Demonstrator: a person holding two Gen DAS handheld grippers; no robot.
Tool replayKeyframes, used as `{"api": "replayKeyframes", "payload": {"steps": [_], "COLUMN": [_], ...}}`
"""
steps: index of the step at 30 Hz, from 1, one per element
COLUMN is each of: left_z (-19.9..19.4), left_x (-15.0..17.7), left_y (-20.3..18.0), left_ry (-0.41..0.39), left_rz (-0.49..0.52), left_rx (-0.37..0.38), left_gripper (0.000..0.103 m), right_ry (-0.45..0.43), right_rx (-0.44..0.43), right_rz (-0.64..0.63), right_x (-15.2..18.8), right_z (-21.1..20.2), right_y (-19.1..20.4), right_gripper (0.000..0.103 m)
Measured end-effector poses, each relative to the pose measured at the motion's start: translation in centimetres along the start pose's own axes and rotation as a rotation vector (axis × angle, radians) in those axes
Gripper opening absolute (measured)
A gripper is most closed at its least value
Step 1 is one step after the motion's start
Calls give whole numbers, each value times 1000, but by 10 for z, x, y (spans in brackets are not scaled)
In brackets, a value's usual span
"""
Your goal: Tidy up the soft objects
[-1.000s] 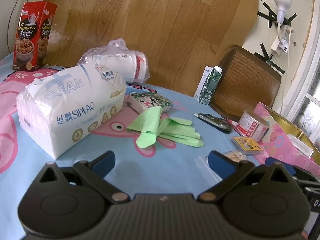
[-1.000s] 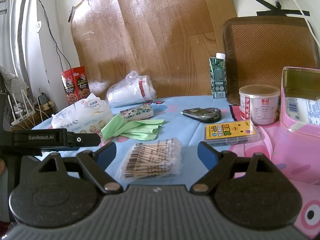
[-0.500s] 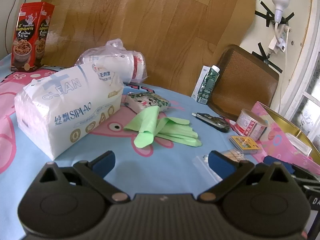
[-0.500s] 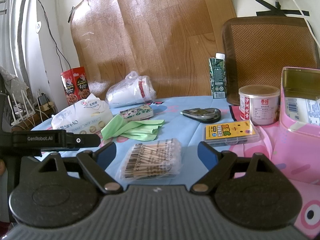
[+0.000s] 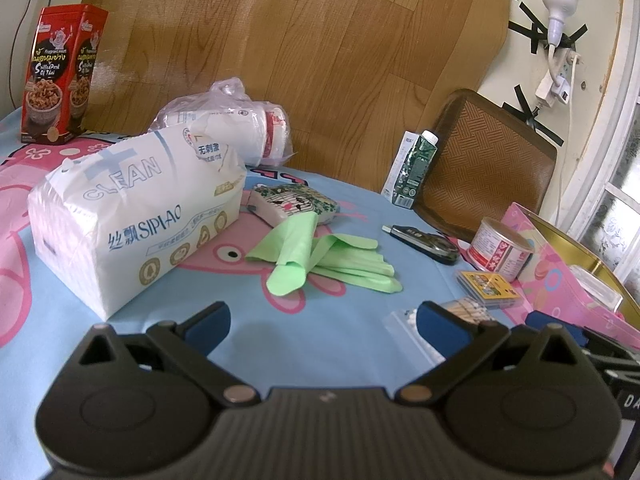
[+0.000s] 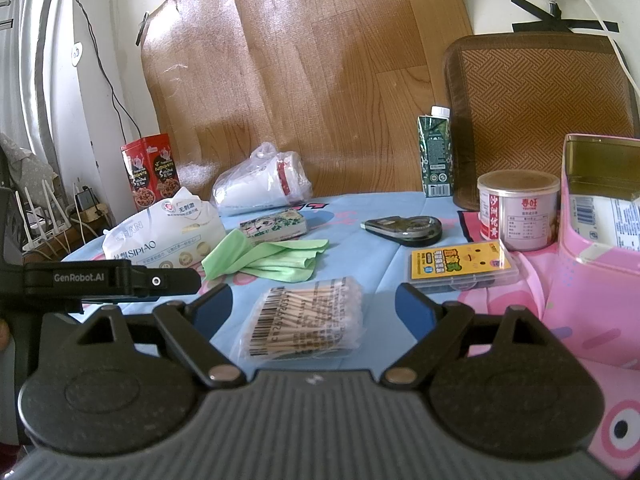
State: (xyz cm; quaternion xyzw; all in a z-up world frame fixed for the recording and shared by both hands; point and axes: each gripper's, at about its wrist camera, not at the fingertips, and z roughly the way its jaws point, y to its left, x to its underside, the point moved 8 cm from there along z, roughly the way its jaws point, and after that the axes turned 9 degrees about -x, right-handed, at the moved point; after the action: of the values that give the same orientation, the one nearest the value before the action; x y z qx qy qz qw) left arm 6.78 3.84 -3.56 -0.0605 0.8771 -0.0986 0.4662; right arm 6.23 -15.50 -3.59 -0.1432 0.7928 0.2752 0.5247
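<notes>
A pair of green rubber gloves (image 5: 320,258) lies flat mid-table; it also shows in the right wrist view (image 6: 266,258). A white tissue pack (image 5: 132,216) lies left of the gloves, also in the right wrist view (image 6: 168,232). A small patterned tissue packet (image 5: 294,202) sits behind the gloves. A plastic bag of paper cups (image 5: 232,128) lies at the back. My left gripper (image 5: 322,320) is open and empty, short of the gloves. My right gripper (image 6: 314,308) is open and empty, with a bag of cotton swabs (image 6: 308,322) lying on the table between its fingers.
A red snack box (image 5: 60,80) stands back left. A green carton (image 6: 436,152), a black tape dispenser (image 6: 404,228), a tin can (image 6: 518,210), a yellow card box (image 6: 464,266) and an open pink tin box (image 6: 600,248) stand to the right.
The left gripper has drifted slightly, so its view has shifted a little. The right gripper has not moved. Nothing was grasped or released.
</notes>
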Motion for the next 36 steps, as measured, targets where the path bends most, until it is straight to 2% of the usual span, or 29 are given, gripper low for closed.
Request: {"api": "replayKeyframes", "payload": {"steps": [18, 36], "left_z": [0, -4], "left_x": [0, 1], "left_y": [0, -5], "left_ry": [-1, -7], "left_rz": [0, 7], "left_rx": [2, 42], "left_gripper": [103, 103], "right_ry": [-1, -2], "right_rx": [0, -1], "right_rz": [0, 0], "right_x": [0, 0], "right_z": [0, 0], "right_y": [0, 0], "right_gripper": [90, 90]}}
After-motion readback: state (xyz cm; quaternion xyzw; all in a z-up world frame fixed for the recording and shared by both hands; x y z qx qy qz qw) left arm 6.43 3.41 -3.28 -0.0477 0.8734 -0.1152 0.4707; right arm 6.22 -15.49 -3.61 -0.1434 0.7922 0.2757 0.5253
